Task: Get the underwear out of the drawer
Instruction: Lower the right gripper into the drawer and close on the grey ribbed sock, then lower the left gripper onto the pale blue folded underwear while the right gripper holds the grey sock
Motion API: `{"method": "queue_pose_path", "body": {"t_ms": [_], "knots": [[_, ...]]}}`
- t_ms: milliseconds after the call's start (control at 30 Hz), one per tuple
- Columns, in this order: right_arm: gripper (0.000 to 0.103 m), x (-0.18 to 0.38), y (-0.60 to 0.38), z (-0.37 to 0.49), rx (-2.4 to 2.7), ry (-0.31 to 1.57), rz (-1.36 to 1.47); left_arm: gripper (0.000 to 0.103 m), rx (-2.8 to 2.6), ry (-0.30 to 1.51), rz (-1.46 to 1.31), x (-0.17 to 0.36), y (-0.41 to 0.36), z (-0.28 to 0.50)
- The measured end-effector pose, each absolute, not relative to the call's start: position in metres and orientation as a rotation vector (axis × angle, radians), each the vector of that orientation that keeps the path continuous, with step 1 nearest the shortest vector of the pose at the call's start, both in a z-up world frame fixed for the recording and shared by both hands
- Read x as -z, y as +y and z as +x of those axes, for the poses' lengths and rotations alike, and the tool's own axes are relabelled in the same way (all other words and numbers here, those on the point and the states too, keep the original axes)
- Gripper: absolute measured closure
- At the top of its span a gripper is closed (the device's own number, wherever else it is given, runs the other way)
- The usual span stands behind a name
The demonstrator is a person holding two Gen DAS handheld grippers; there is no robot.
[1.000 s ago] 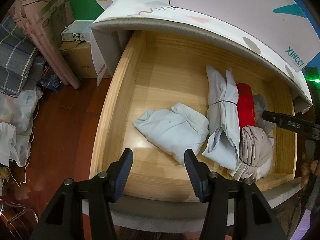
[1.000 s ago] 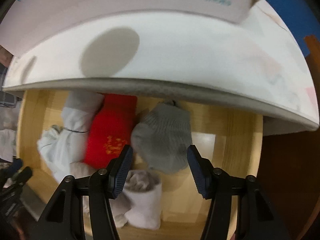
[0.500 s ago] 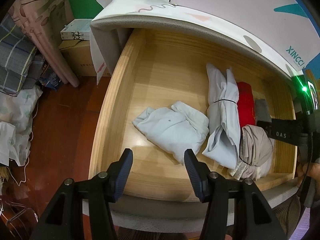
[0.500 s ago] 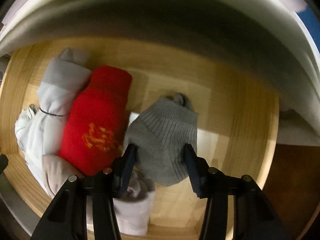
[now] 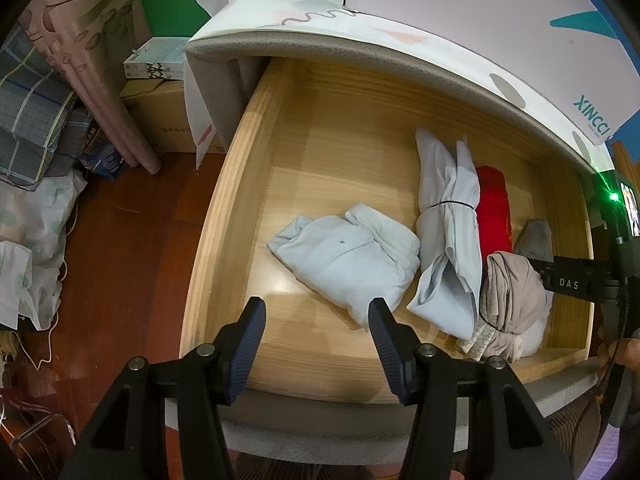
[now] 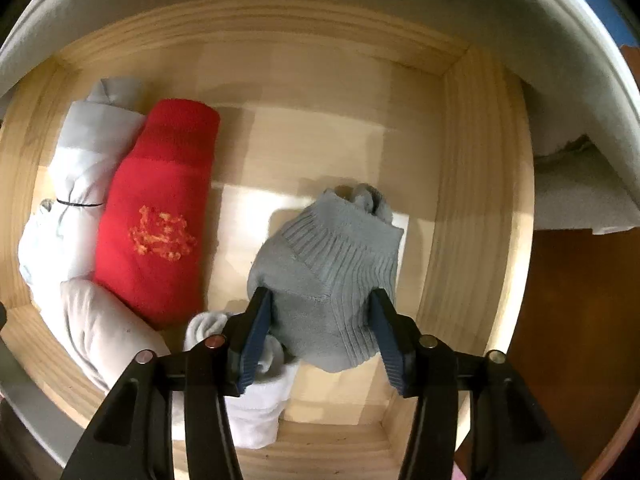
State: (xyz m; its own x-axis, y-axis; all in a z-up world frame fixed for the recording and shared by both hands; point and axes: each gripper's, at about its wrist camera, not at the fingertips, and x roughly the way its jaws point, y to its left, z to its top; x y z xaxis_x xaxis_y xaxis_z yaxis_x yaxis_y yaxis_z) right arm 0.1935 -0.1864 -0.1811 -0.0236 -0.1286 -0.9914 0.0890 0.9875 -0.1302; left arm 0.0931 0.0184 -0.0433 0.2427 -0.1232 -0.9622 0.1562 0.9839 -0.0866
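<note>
The wooden drawer (image 5: 208,248) is pulled out. It holds a folded pale blue garment (image 5: 348,256), a pale roll tied with a black band (image 5: 448,216), a red sock (image 6: 156,216), a beige bundle (image 5: 512,296), a white sock (image 6: 260,400) and a grey sock (image 6: 328,264). My right gripper (image 6: 320,320) points down into the drawer's right end with the grey sock between its pads. Its jaws are opening, and both pads touch the sock's sides. My left gripper (image 5: 316,320) hangs open over the drawer's front edge with nothing in it.
A padded patterned top (image 5: 400,40) overhangs the back of the drawer. On the floor to the left stand a cardboard box (image 5: 160,124), rolled mats (image 5: 100,80) and piled cloth (image 5: 32,216). A hand (image 5: 624,348) shows at the right edge.
My right gripper has dropped into the drawer and come around the grey sock, which now fills the gap between the pads. The left gripper has not moved.
</note>
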Motion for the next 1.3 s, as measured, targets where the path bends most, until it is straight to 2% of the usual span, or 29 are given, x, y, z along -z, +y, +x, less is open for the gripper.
{"method": "queue_pose_path", "body": {"t_ms": [167,333,367,400,600,700,1000,1167,1300], "knots": [[0.042,0.184,-0.188,0.197,0.182,1.583,-0.044,0.048,0.195,1.315,0.028,0.043,0.018,0.093],[0.042,0.185,-0.190,0.201,0.182,1.578,-0.047,0.048,0.199,1.331,0.035,0.045,0.016,0.094],[0.044,0.185,-0.189,0.201,0.181,1.579,-0.049,0.048,0.198,1.333,0.038,0.046,0.016,0.095],[0.053,0.185,-0.188,0.201,0.179,1.583,-0.052,0.048,0.197,1.334,0.039,0.046,0.016,0.095],[0.065,0.180,-0.196,0.191,0.187,1.573,-0.017,0.048,0.192,1.342,0.025,0.047,0.017,0.096],[0.067,0.168,-0.198,0.189,0.178,1.561,-0.002,0.048,0.191,1.336,0.030,0.045,0.017,0.095],[0.067,0.128,-0.192,0.176,0.080,1.570,0.110,0.048,0.188,1.329,0.034,0.044,0.018,0.095],[0.067,0.135,-0.189,0.162,0.032,1.620,0.215,0.048,0.187,1.335,0.045,0.045,0.017,0.095],[0.059,0.151,-0.186,0.145,0.042,1.612,0.228,0.048,0.182,1.359,0.043,0.048,0.018,0.096]]}}
